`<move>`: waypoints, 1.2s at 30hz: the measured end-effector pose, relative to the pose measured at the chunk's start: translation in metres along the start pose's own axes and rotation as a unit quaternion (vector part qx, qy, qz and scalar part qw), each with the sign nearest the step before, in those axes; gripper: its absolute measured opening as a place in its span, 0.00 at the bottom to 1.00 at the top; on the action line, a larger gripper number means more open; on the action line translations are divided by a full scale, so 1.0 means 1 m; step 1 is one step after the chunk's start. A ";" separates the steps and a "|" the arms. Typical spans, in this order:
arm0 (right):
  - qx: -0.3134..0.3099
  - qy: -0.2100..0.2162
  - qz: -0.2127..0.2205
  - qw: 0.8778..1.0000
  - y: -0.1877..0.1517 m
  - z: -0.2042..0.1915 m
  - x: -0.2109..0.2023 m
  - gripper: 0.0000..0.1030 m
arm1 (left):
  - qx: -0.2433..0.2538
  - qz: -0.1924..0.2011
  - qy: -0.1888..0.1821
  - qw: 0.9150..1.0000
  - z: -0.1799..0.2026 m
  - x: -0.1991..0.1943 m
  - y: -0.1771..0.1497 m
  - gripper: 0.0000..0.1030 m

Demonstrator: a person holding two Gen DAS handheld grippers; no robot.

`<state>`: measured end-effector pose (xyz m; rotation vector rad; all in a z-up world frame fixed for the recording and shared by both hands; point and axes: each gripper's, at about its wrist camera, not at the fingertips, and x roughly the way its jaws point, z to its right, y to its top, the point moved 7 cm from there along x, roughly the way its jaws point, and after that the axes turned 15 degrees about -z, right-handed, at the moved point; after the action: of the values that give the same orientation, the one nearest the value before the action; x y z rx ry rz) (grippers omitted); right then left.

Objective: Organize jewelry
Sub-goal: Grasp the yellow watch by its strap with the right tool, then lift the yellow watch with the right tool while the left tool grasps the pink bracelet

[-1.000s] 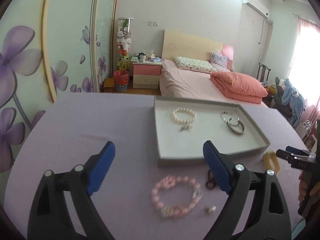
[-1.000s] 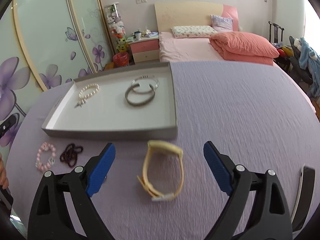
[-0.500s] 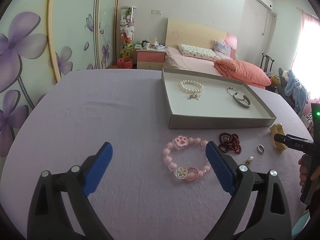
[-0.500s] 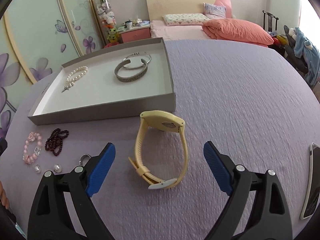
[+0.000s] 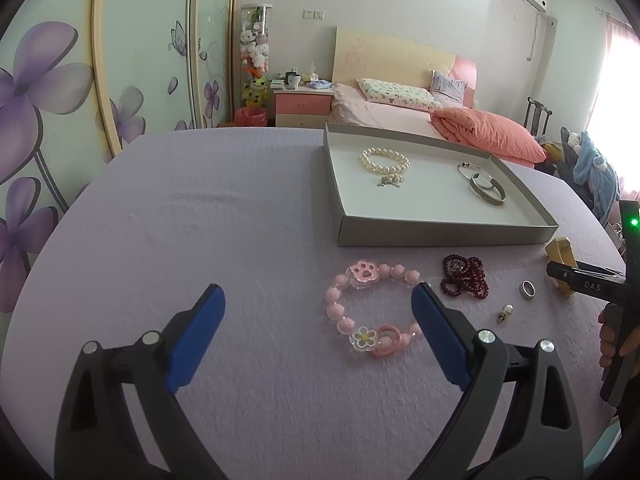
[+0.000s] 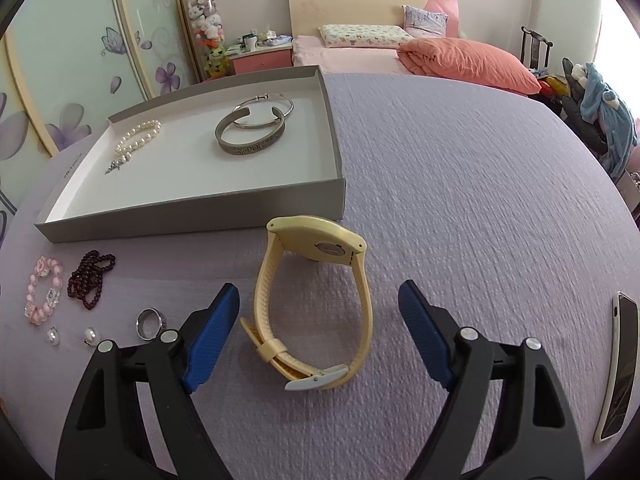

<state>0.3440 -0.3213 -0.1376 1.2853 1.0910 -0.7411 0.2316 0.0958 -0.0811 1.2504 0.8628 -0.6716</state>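
**Both tongs lowered to the loose jewelry; right pair closing around the watch**

- Right tongs (image 6: 318, 314): come down from a higher hover a second ago; jaws now closing, with the yellow watch (image 6: 314, 300) between them. The blue pads do not yet touch the strap, so nothing is held.
- Left tongs (image 5: 318, 320): also lower than a second ago, jaws wide apart and empty. The pink bead bracelet (image 5: 370, 312) lies by the right-hand pad, partly between the jaws.
- Tray (image 6: 200, 216): holds a pearl bracelet (image 6: 138, 138) and two silver bangles (image 6: 252, 132).
- Loose on the purple cloth (image 6: 460, 200), in front of the tray: dark red beads (image 6: 90, 278), a ring (image 6: 148, 322), two pearl earrings (image 6: 90, 336).
- Phone (image 6: 618, 368): far right, not part of the sort.

Reading: the watch is likely the next piece bound for the tray, with the pink bracelet lined up for the left pair.
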 end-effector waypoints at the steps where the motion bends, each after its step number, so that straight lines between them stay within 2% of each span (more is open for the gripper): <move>1: -0.001 0.000 -0.002 1.000 0.000 -0.001 0.001 0.67 | 0.000 -0.002 0.000 1.000 0.000 0.001 0.000 0.91; 2: -0.004 -0.007 0.002 1.000 0.001 -0.001 0.001 0.53 | 0.001 -0.004 0.000 1.000 0.001 0.002 0.000 0.91; 3: -0.012 -0.011 0.004 1.000 0.001 -0.003 0.000 0.43 | 0.001 -0.005 0.001 1.000 0.000 0.003 0.000 0.91; 6: -0.002 0.015 0.000 1.000 0.000 -0.002 -0.005 0.34 | -0.002 -0.012 0.004 1.000 0.000 0.006 0.000 0.91; 9: 0.001 0.022 0.021 1.000 0.002 -0.003 -0.017 0.34 | -0.003 -0.013 0.005 1.000 0.000 0.008 0.001 0.90; 15: 0.000 0.042 0.039 0.998 0.004 -0.007 -0.034 0.34 | 0.015 -0.030 0.017 0.999 0.006 0.022 0.000 0.65; 18: 0.000 0.049 0.036 0.998 0.001 -0.010 -0.034 0.34 | 0.030 -0.043 0.022 0.998 0.012 0.032 -0.002 0.56; 23: -0.004 0.053 0.029 0.998 -0.002 -0.012 -0.031 0.34 | 0.049 -0.059 0.029 0.997 0.020 0.045 -0.001 0.51; 29: -0.001 0.057 0.026 0.998 -0.003 -0.011 -0.031 0.34 | 0.051 -0.075 0.032 0.995 0.020 0.056 0.002 0.44; 35: -0.003 0.063 0.029 0.998 -0.001 -0.011 -0.034 0.34 | 0.050 -0.075 0.029 0.995 0.018 0.059 0.007 0.39; 36: -0.004 0.064 0.029 0.998 -0.001 -0.011 -0.035 0.34 | 0.051 -0.075 0.028 0.995 0.019 0.059 0.007 0.35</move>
<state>0.3283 -0.3154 -0.1053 1.3675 1.1527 -0.6173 0.2725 0.0803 -0.1257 1.3098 0.9863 -0.8121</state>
